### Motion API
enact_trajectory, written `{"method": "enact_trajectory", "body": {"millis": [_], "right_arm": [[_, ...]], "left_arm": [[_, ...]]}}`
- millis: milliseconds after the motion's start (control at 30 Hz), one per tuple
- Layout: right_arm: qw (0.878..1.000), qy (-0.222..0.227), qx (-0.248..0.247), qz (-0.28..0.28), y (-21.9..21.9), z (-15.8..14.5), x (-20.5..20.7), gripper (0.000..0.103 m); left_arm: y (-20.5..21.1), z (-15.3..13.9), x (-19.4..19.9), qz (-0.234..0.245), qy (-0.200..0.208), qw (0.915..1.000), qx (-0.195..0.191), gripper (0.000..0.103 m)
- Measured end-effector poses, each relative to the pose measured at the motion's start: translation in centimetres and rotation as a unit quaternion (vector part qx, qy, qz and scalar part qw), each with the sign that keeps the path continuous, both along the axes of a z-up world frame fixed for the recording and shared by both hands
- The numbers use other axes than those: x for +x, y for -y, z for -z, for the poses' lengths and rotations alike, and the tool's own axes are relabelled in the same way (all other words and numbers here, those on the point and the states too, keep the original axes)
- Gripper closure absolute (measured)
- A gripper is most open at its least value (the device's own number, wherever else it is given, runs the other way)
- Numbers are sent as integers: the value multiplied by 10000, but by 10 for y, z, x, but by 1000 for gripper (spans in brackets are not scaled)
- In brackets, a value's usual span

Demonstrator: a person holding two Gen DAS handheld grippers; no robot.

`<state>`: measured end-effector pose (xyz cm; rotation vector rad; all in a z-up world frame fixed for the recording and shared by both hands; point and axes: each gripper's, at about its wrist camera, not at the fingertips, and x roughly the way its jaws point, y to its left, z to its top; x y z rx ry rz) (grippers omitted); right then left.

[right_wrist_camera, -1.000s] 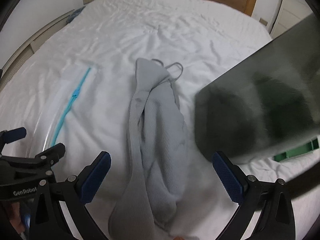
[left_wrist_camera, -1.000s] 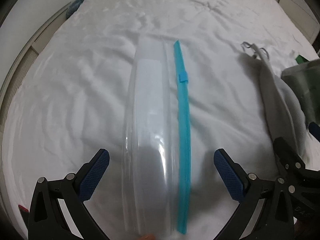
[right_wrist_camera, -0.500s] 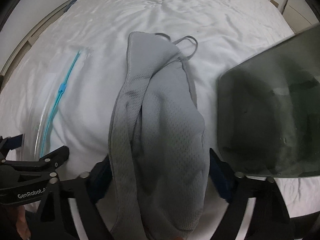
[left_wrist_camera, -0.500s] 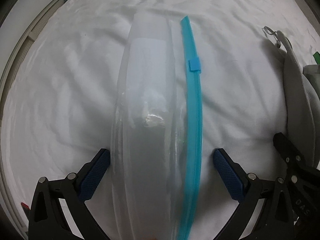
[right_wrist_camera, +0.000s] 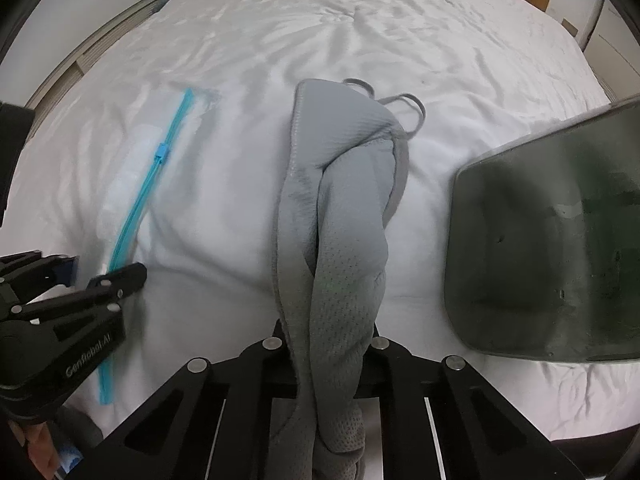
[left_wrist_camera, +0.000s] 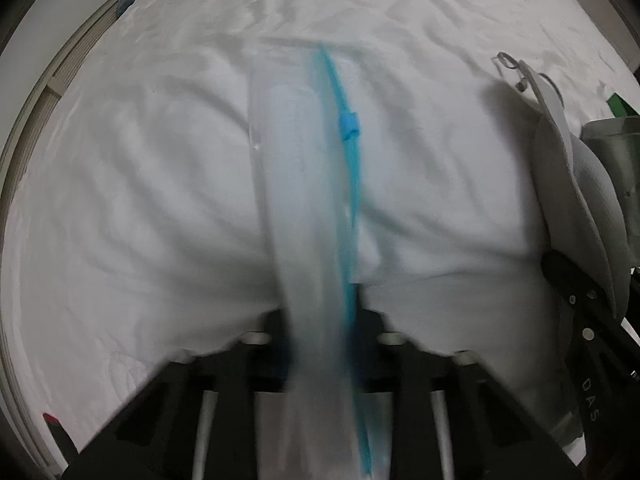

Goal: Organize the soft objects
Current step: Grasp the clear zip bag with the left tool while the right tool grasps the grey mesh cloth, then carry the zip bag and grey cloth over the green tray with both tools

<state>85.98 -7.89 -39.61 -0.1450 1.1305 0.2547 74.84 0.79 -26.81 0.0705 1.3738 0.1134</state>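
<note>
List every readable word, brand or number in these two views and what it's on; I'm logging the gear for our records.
"GenRobot.AI" on the arm of the left gripper, seen from the right wrist view.
"DAS" on the arm of the right gripper at the edge of the left wrist view; any further letters are cut off.
No readable text on the zip bag, grey garment or dark bin.

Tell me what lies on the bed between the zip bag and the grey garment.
Nothing but bare white sheet lies between the zip bag and the grey garment. The right wrist view shows it best.
</note>
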Motion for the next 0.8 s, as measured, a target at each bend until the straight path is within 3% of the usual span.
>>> {"method": "enact_trajectory", "body": {"millis": [200,433,800], "right_arm": [[9998,199,27,6,4,-11,-11,94],[9989,457,73,-91,5,-28,-29,94],[9951,872,155,-428,7,-78,-95,94]], "left_arm": [[2,-7,-9,76,311,9995,15,100],[1,-37,-11,24,668,9977,-59,101],[8,-108,-82,-283,1322,9907,121,101]]}}
